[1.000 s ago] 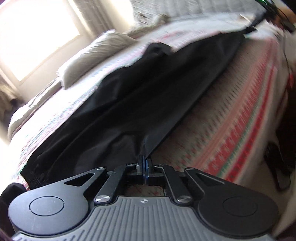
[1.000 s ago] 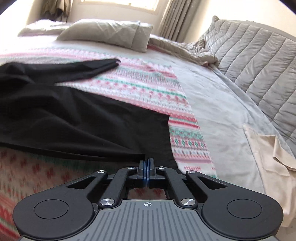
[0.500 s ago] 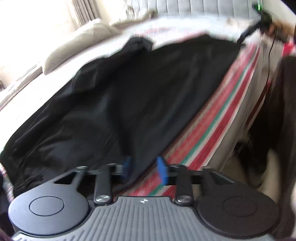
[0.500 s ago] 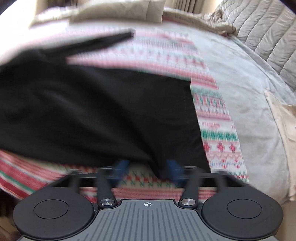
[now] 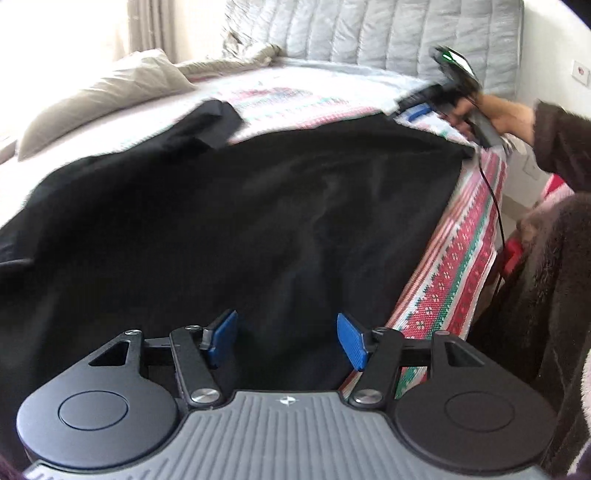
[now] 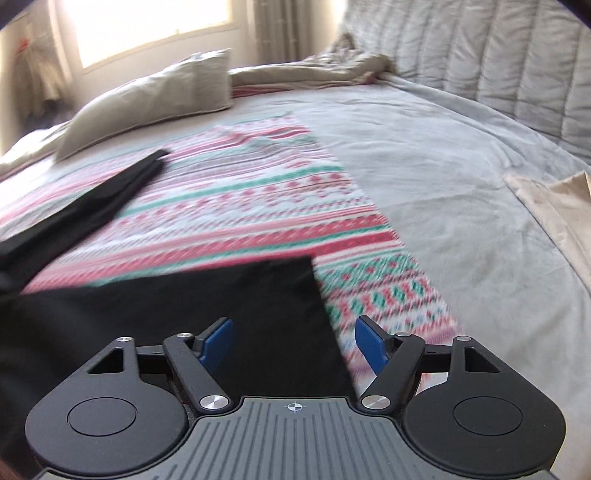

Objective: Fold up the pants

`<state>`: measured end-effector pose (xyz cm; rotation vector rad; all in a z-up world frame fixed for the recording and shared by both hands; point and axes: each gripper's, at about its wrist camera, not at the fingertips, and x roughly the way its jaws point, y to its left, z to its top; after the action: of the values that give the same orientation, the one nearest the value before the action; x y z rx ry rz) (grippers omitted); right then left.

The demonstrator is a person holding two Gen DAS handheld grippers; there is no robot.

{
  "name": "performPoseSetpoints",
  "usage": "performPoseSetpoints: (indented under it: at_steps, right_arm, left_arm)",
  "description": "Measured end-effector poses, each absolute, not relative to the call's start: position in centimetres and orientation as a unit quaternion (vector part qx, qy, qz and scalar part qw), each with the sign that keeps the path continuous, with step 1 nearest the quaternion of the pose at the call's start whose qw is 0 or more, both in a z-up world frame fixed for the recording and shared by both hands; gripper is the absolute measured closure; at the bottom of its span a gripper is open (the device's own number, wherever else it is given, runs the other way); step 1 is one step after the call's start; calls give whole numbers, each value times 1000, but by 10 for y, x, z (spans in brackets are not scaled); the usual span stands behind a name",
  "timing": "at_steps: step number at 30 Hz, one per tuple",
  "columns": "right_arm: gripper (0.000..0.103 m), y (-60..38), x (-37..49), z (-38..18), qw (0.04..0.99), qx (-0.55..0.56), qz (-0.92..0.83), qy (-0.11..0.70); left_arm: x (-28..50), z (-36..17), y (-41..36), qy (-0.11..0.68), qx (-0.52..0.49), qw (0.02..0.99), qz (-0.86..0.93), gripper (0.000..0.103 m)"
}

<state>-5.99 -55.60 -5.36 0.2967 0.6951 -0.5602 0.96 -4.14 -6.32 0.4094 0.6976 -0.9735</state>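
The black pants lie spread flat on a red, green and white patterned blanket that covers the near part of the bed.

Left tool: its blue pads are spread and opening further. The pants fabric lies beneath and between them, from 9 o'clock round to 1 o'clock of the tool; the pads do not press on it. The blanket's edge runs off at 2 o'clock.

Right tool: its blue pads are spread and closing. The pants' square corner sits just ahead at 12 o'clock; black cloth lies under the left pad and the gap, while the right pad is over bare blanket. Nothing is pinched. One narrow leg stretches away toward 10 o'clock.

In the left wrist view, the right tool appears at 2 o'clock, held by a hand in a dark sleeve, above the far end of the pants.

A beige pillow rests at 11 o'clock near the window; a grey quilted headboard stands at 1 o'clock
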Motion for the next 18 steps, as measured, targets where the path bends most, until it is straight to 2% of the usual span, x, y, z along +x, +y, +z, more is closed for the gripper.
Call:
performPoseSetpoints:
  at_steps: [3, 5, 6, 7, 12, 14, 15, 16, 17, 18]
  right_arm:
    - [48, -583, -45, -70, 887, 164, -284, 326]
    - [61, -595, -39, -74, 892, 173, -288, 303]
    - [87, -599, -36, -75, 894, 180, -281, 298]
    - [103, -601, -34, -74, 898, 181, -268, 299]
    - [103, -610, -24, -65, 886, 105, -329, 311]
    - [102, -622, -29, -65, 880, 135, -333, 312]
    - [95, -627, -33, -65, 880, 160, -324, 310]
    - [84, -629, -37, -65, 881, 184, -312, 306]
    - [61, -630, -40, -65, 880, 204, -301, 305]
    - [47, -630, -44, -65, 883, 219, -287, 299]
  left_arm:
    - [9, -62, -44, 320, 194, 800, -468, 34]
    - [14, -62, -42, 329, 184, 795, -475, 33]
    - [18, -59, -44, 332, 179, 793, -479, 32]
    - [20, -60, -43, 335, 174, 790, -483, 32]
    - [22, -64, -54, 339, 168, 778, -502, 27]
    - [21, -65, -55, 338, 170, 777, -504, 25]
    - [21, -65, -56, 337, 171, 776, -504, 25]
    - [21, -65, -56, 337, 171, 776, -504, 25]
    - [21, -66, -57, 337, 171, 776, -504, 24]
    - [22, -66, -58, 337, 171, 777, -504, 24]
